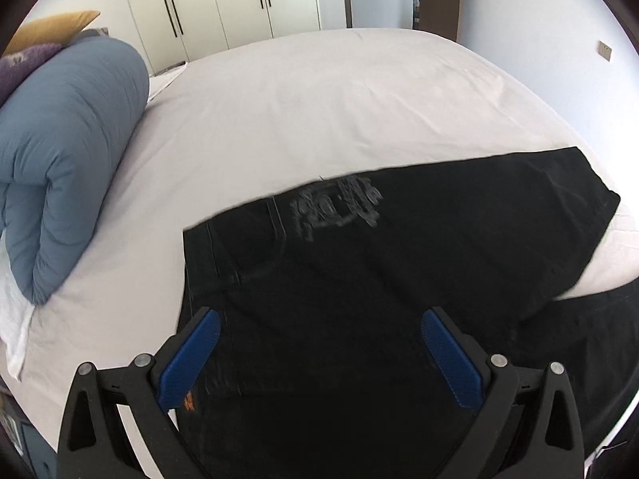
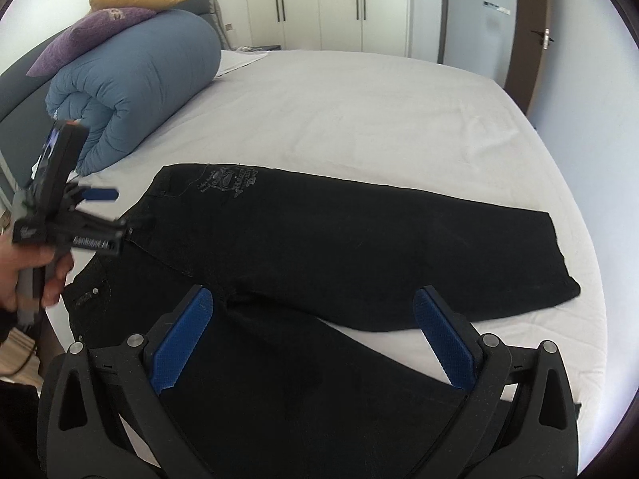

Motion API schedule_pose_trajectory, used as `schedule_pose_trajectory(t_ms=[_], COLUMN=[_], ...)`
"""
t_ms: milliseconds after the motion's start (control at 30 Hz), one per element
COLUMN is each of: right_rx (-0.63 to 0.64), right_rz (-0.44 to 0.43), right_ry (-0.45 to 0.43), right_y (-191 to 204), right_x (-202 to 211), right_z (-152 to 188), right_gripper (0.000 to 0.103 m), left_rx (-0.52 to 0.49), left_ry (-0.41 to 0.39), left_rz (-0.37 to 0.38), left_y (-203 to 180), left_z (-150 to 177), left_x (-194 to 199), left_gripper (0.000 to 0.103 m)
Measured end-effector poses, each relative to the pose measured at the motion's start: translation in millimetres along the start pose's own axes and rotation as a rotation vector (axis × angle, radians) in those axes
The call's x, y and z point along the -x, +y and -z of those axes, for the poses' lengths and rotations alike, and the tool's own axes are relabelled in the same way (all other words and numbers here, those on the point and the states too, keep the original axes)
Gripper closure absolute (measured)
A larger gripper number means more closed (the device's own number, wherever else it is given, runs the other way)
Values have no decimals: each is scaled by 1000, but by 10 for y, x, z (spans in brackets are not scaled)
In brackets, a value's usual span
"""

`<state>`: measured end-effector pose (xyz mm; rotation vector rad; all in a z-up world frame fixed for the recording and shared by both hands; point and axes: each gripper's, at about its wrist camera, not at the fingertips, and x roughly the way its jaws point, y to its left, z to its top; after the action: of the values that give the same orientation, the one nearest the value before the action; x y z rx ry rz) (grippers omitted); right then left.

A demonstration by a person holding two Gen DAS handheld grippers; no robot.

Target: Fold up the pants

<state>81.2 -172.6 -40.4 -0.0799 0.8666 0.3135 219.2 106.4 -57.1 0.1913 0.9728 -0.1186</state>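
While both tools gape wide and empty, the pants (image 2: 319, 247) lie lengthwise left-to-right; left tool (image 1: 319, 343) nearest the waistband, right tool (image 2: 315, 319) over the legs.

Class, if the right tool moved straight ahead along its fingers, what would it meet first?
Most likely the black denim pants spread on the white bed sheet; the open right tool points down at them, though depth is uncertain.
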Motion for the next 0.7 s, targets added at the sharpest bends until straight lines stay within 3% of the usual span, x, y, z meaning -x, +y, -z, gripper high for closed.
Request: schedule_pose_trajectory(t_ms=[133, 233, 333, 433, 567, 633, 700], right_rx=[46, 58, 72, 88, 118, 137, 149], right_rz=[-62, -125, -160, -204, -245, -249, -267], right_ry=[30, 58, 75, 90, 110, 114, 114], right_y=[-92, -164, -234, -268, -260, -202, -182], right_x=[-341, -548, -741, -902, -1100, -1172, -1206], right_z=[-161, -230, -267, -265, -286, -299, -333], right_gripper=[1, 10, 18, 22, 30, 31, 33], left_rx=[-90, -177, -266, -322, -363, -351, -327], left_ry=[37, 92, 139, 184, 281, 312, 344], left_rz=[67, 88, 105, 148, 180, 211, 251], left_y=[214, 296, 322, 338, 395, 434, 456], left_z=[-522, -843, -1048, -1165, -1171, -1165, -1160], left_x=[-513, -899, -1198, -1410, -1694, -1789, -1864], left_gripper=[1, 16, 21, 21, 37, 39, 48])
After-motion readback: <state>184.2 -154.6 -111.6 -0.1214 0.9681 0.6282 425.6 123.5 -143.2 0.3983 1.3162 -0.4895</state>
